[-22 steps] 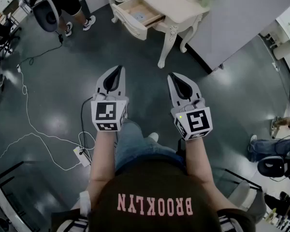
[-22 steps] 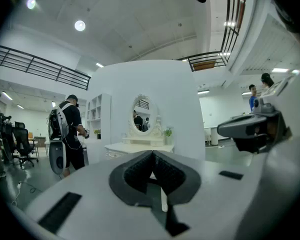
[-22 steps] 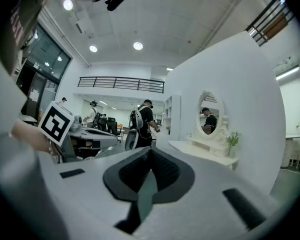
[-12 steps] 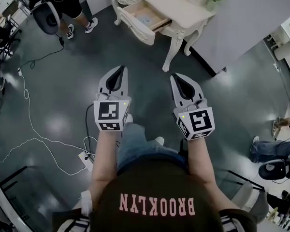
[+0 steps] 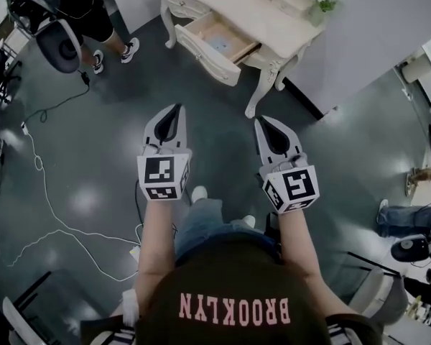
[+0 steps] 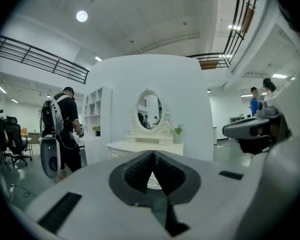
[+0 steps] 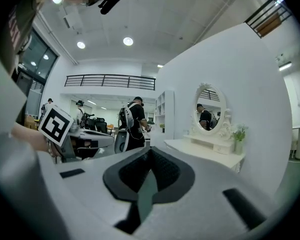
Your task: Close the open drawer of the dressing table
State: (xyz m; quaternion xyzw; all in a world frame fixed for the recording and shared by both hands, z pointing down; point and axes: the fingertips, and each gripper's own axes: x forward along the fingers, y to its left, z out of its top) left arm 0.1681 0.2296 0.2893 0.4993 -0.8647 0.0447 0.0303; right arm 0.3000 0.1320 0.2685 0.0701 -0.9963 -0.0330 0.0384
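Cream dressing table, drawer open: closing not begun.
I held left gripper and right gripper well short of it, both tongs pressed together, empty.

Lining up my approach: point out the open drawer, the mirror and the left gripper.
open drawer (image 5: 207,58), head view, on its front panel.
mirror (image 6: 150,111), left gripper view, on its glass.
left gripper (image 5: 177,109), head view, at its closed fingertips.

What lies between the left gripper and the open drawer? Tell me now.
Only bare floor: the head view shows nothing between the left gripper and the open drawer.
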